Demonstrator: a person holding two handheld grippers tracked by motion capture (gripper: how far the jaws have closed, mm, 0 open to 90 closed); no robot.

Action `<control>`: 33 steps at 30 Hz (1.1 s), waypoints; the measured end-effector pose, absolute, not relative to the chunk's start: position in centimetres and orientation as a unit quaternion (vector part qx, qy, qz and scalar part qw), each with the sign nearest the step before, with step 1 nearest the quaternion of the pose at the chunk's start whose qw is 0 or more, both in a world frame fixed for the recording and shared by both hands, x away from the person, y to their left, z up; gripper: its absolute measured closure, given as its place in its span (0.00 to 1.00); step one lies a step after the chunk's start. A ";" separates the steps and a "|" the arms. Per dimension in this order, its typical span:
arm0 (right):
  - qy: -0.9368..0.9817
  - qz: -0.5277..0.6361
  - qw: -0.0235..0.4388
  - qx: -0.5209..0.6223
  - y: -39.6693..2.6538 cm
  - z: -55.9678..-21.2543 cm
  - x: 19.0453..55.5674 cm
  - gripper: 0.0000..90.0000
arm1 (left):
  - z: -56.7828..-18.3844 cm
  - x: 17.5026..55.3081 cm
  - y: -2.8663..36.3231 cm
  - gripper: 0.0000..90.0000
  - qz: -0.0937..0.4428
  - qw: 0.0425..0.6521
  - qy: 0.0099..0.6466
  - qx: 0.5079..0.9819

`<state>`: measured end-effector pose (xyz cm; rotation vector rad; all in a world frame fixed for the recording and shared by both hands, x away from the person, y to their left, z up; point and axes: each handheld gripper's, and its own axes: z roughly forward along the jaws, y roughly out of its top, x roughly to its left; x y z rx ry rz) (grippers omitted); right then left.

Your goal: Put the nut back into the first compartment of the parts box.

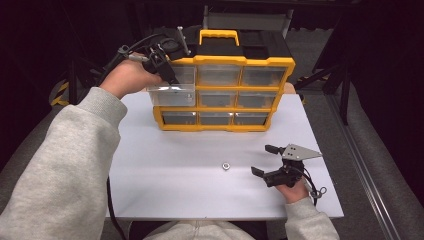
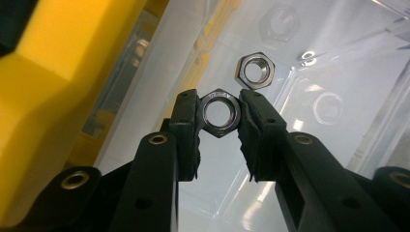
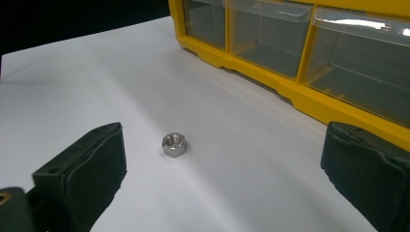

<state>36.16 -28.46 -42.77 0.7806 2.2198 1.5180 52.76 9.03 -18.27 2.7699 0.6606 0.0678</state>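
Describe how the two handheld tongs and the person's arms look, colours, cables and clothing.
Both tongs are black. The left tongs have flat arms with brass-coloured rivets and ribbed dark pads. The right tongs carry a grey three-cornered plate and thick, blocky dark pads. A black cable trails from the left one. The sleeves are light grey sweatshirt fabric with ribbed cuffs.

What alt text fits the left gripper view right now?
The left claw is shut on a steel hex nut, held over a pulled-out clear drawer. A second nut lies inside it, with the yellow organizer frame alongside.
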 end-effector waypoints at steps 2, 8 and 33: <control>0.781 0.534 0.170 0.274 -28.5 -42.8 36.2 0.03 | -18.3 52.7 9.1 0.77 0.023 0.149 0.230 0.961; 0.782 0.534 0.171 0.273 -28.5 -42.8 36.1 0.03 | -18.2 52.7 9.1 0.77 0.025 0.148 0.226 0.962; 0.781 0.534 0.171 0.274 -28.5 -42.7 36.1 0.03 | -13.3 47.5 10.5 0.35 0.152 0.239 0.207 0.936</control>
